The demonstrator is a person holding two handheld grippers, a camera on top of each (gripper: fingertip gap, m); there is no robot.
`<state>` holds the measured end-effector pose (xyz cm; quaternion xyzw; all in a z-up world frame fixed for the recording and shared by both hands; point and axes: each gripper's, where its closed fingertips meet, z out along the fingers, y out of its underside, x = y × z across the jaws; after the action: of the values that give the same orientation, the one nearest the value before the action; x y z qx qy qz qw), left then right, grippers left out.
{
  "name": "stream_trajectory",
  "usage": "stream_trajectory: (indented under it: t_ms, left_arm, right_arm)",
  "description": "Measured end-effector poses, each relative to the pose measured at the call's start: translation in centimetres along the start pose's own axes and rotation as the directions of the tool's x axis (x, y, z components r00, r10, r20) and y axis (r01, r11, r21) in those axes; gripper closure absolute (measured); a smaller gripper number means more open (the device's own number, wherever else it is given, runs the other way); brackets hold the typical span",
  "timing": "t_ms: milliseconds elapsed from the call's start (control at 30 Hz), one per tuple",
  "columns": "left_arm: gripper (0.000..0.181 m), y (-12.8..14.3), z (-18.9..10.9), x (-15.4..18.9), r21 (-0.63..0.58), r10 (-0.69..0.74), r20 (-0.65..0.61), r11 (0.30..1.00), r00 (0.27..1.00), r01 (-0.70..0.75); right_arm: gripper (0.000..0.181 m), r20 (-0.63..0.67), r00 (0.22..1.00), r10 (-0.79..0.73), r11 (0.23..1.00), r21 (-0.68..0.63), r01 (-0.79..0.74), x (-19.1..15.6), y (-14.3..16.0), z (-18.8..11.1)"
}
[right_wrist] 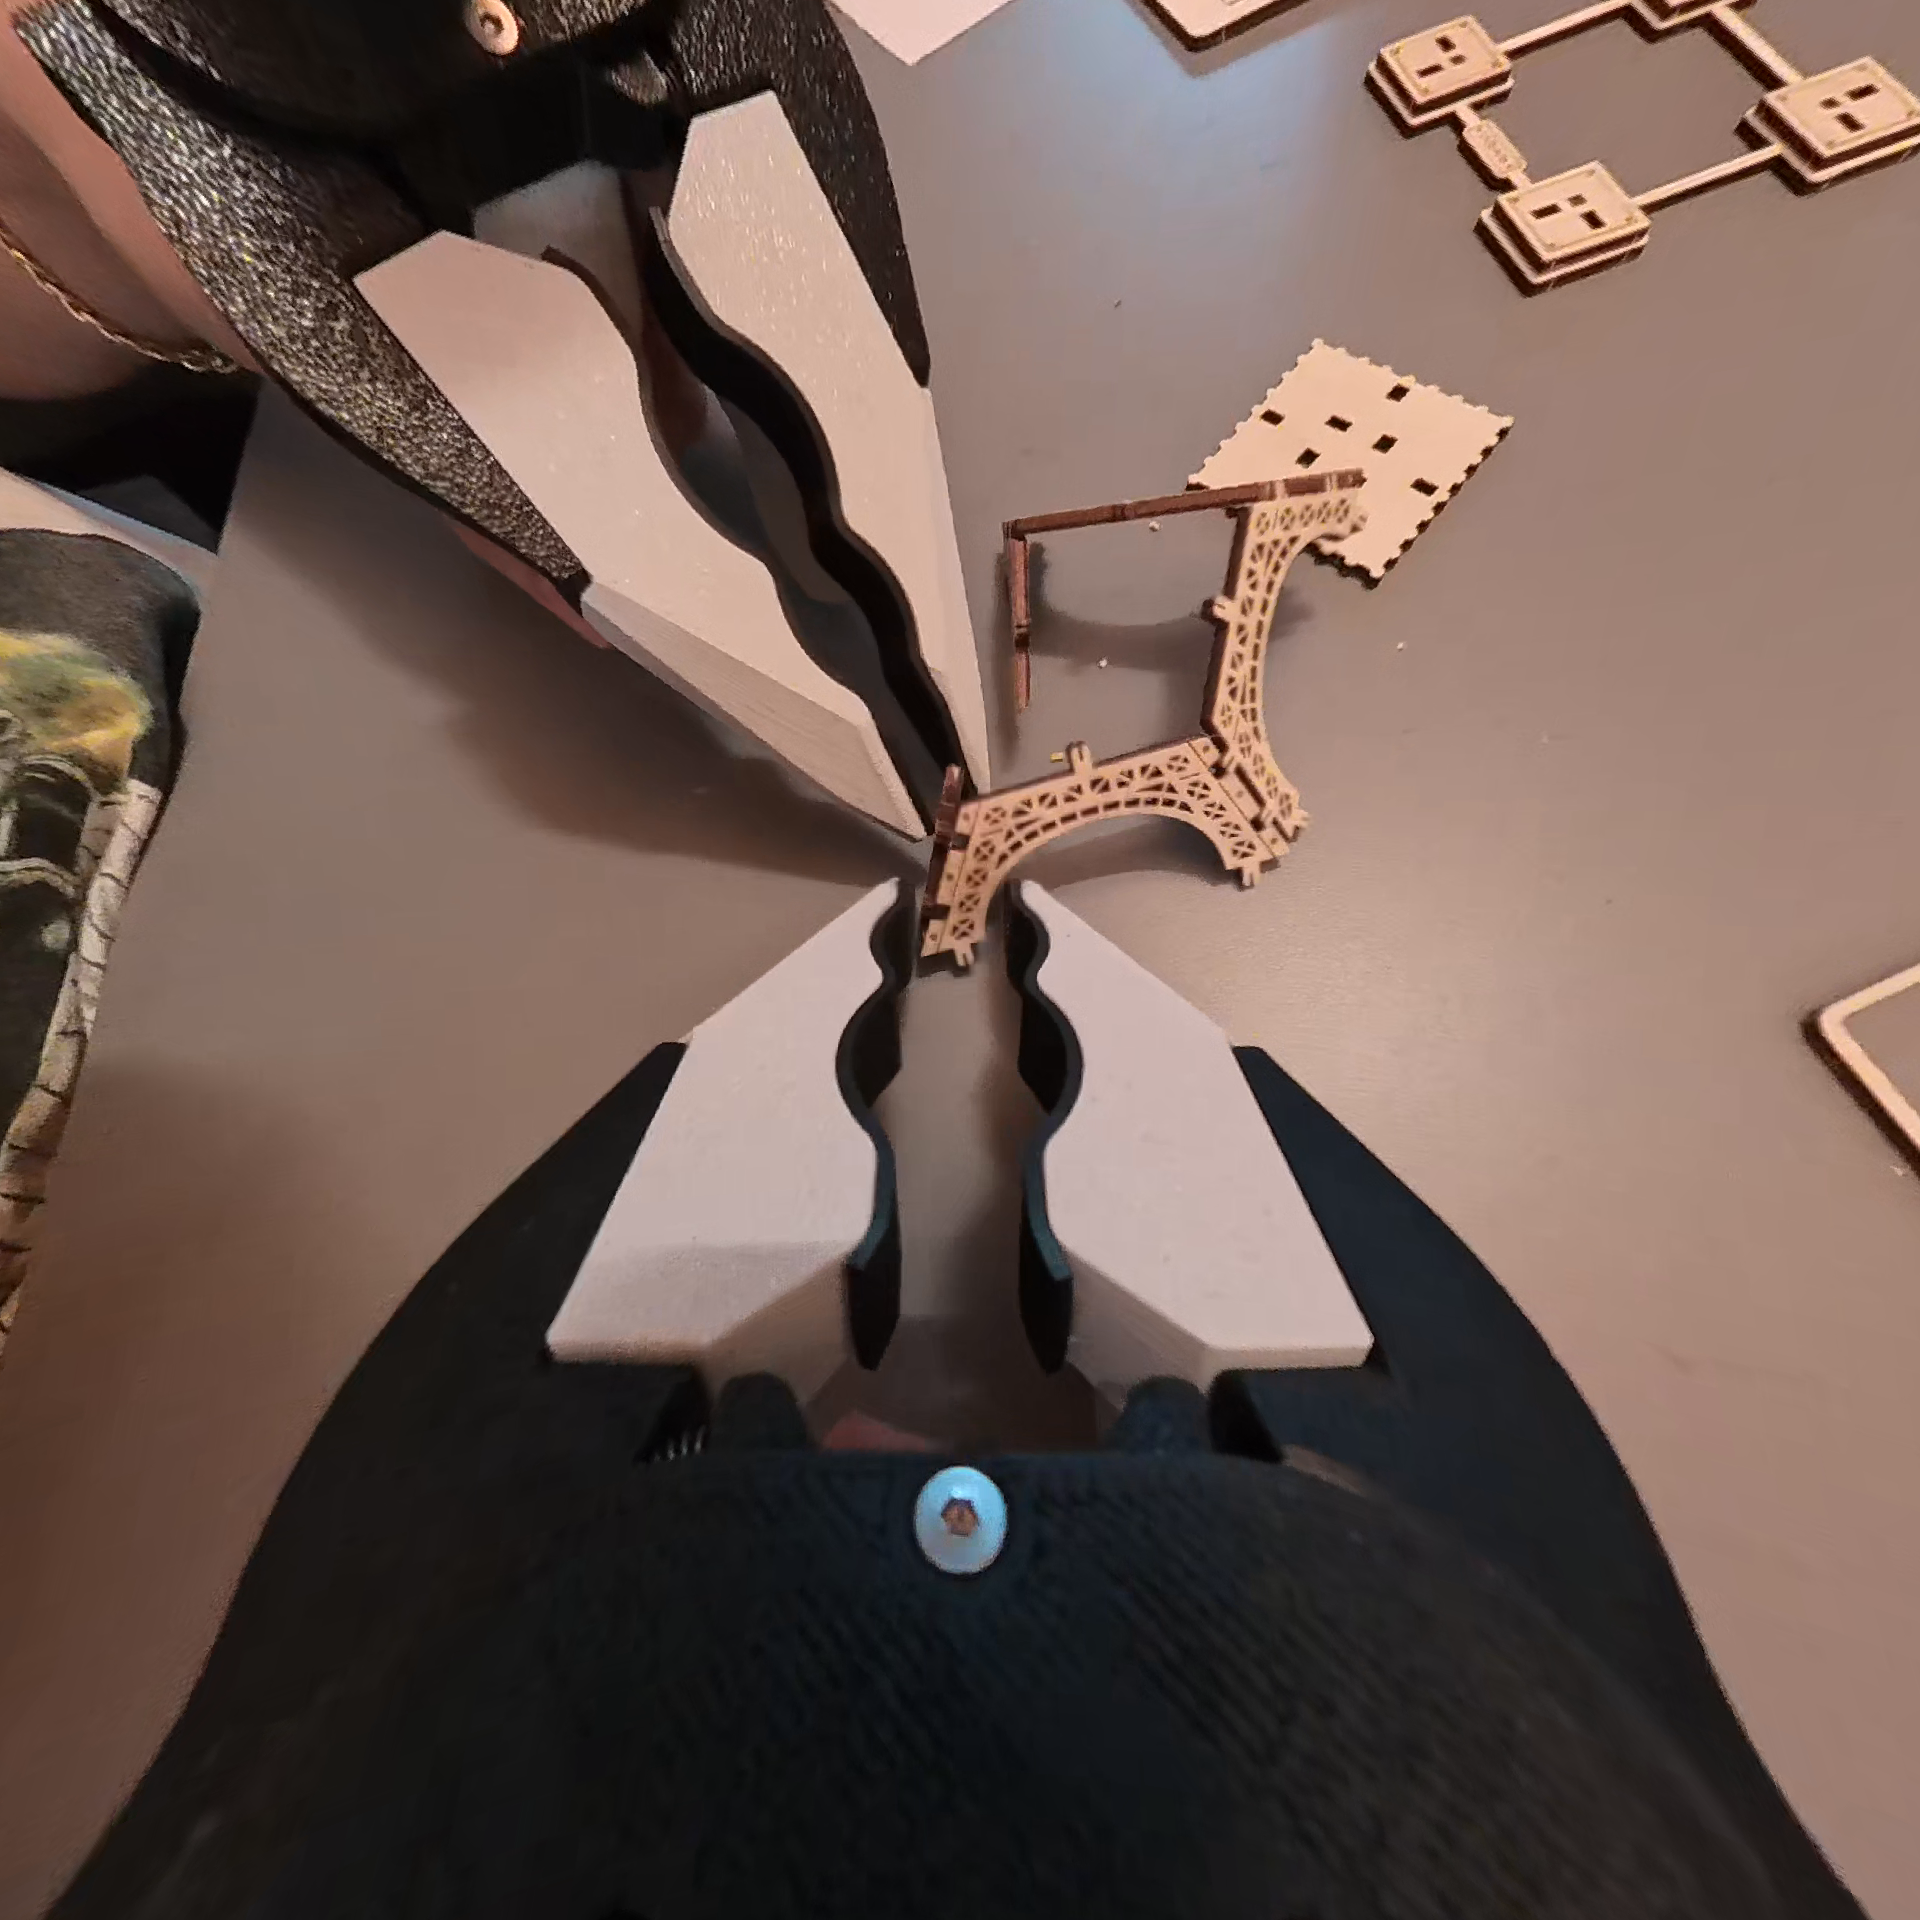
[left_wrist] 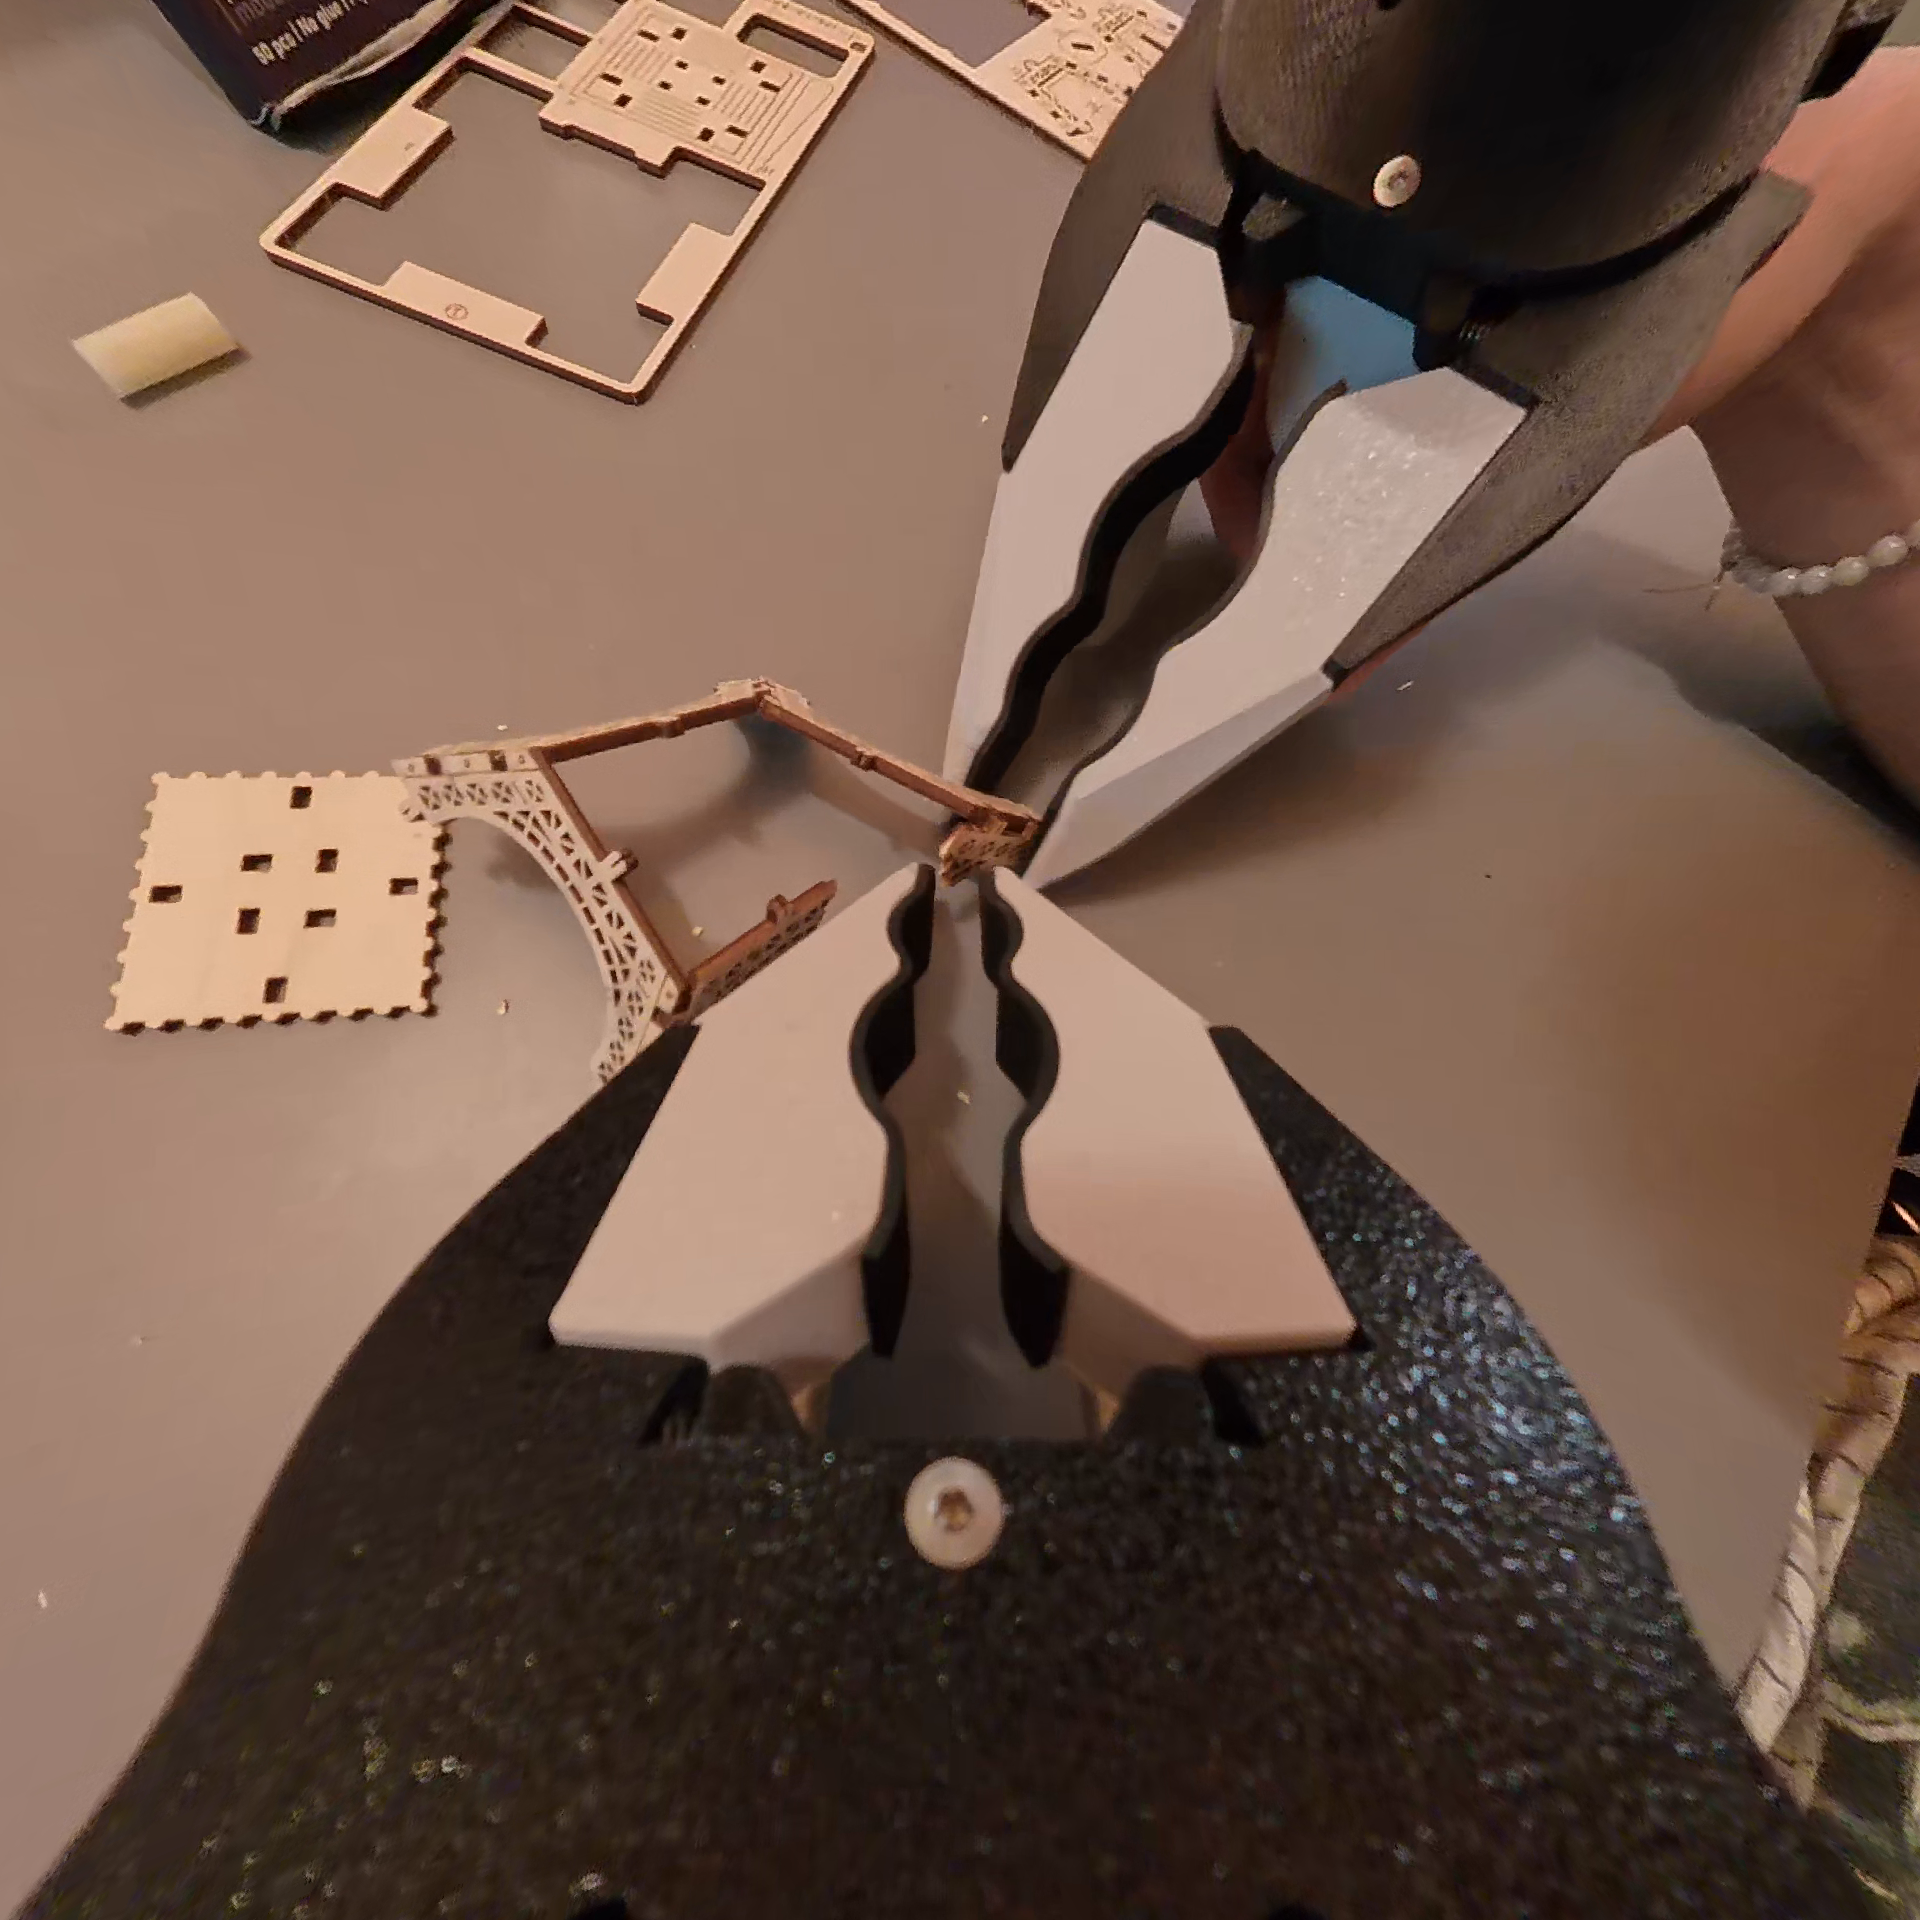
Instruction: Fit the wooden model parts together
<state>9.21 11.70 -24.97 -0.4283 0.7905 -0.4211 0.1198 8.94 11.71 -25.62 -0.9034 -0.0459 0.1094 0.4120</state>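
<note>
A half-built wooden lattice frame of arched sides stands on the grey table; in the right wrist view two pale arches and two dark thin edges show. My left gripper and my right gripper meet tip to tip at one corner of the frame. Each is nearly closed on that corner: the right on the arch's leg, the left on the corner post from the other side. The right gripper comes in from the upper right. A square slotted wooden plate lies flat beside the frame.
Punched-out wooden sheets lie at the far side, another sheet's edge at the right. A small pale block and a dark box lie far left. A wrist with a bead bracelet is at the right. Patterned cloth is at the table edge. Left and right tips are no more than a few centimetres apart. My left gripper's tips are some 11 cm from the square slotted wooden plate. Seen from the right wrist view as well.
</note>
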Motion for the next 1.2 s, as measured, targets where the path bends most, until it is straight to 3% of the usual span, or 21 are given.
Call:
stream_trajectory:
  t_ms: [200,300,933,1033,1133,1200]
  left_arm:
    - [0.174,-0.2,0.1,0.0,0.006,-0.005,0.0,1.0,1.0,0.005]
    - [0.172,-0.2,0.1,0.0,0.008,-0.002,0.003,1.0,1.0,0.002]
    - [0.177,-0.5,0.4,-0.1,0.014,0.006,0.019,1.0,1.0,-0.006]
    - [0.169,-0.5,0.2,-0.1,0.018,0.006,0.023,1.0,1.0,-0.006]
    - [0.16,-0.1,-0.4,0.6,-0.001,0.059,-0.01,0.998,0.998,-0.059]
    - [0.157,-0.2,-1.2,1.0,0.0,0.198,0.008,0.98,0.98,-0.199]
  right_arm:
    - [0.161,-0.029,1.0,0.002,1.0,0.016,-0.001,0.4,-0.2,-0.1]
    - [0.169,-0.031,0.999,0.013,1.0,0.026,-0.012,0.6,-0.3,-0.2]
    - [0.169,-0.105,0.992,-0.064,0.998,-0.003,0.064,0.9,-0.3,0.4]
    - [0.169,-0.104,0.993,-0.06,0.998,-0.005,0.059,0.9,-0.3,0.4]
    - [0.169,-0.11,0.993,-0.041,0.999,-0.004,0.04,1.2,-0.3,0.4]
    - [0.164,-0.097,0.995,-0.034,0.999,-0.001,0.034,1.1,-0.3,0.4]
